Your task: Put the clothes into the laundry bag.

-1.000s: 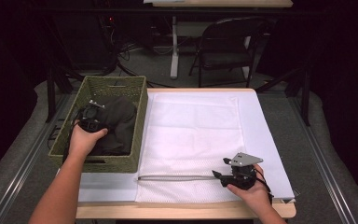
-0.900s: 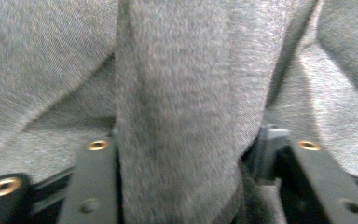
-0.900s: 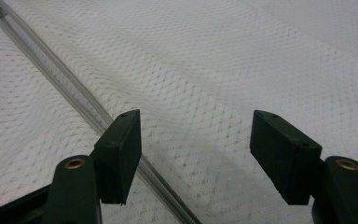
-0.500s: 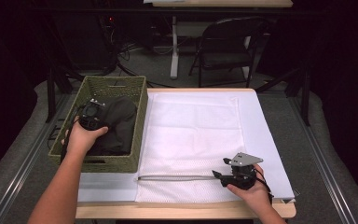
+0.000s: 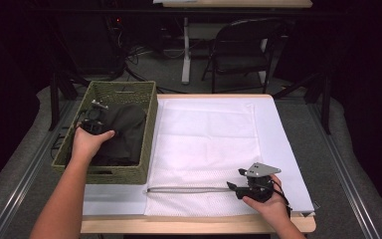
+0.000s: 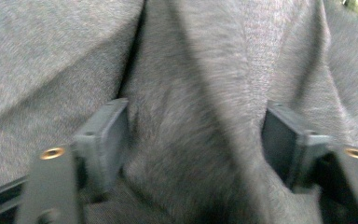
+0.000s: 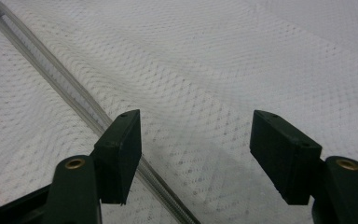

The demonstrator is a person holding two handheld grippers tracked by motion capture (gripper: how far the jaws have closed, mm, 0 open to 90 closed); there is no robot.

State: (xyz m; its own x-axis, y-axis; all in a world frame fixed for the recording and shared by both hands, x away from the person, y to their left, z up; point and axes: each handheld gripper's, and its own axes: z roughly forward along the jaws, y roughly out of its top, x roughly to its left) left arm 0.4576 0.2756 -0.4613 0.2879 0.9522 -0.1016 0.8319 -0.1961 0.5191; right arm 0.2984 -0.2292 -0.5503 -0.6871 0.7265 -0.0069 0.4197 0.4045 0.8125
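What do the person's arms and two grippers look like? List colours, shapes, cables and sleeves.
Both forearms are bare, with no sleeves in sight. The left gripper has two black block-shaped pads on black arms, each with a brass-coloured insert. The right gripper looks the same; from the high view it has a black body, a grey three-cornered plate on top and a black cable at the wrist.

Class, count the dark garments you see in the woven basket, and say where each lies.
1: one dark garment lies heaped in the green woven basket left of the white mesh bag. Others may be hidden beneath it.
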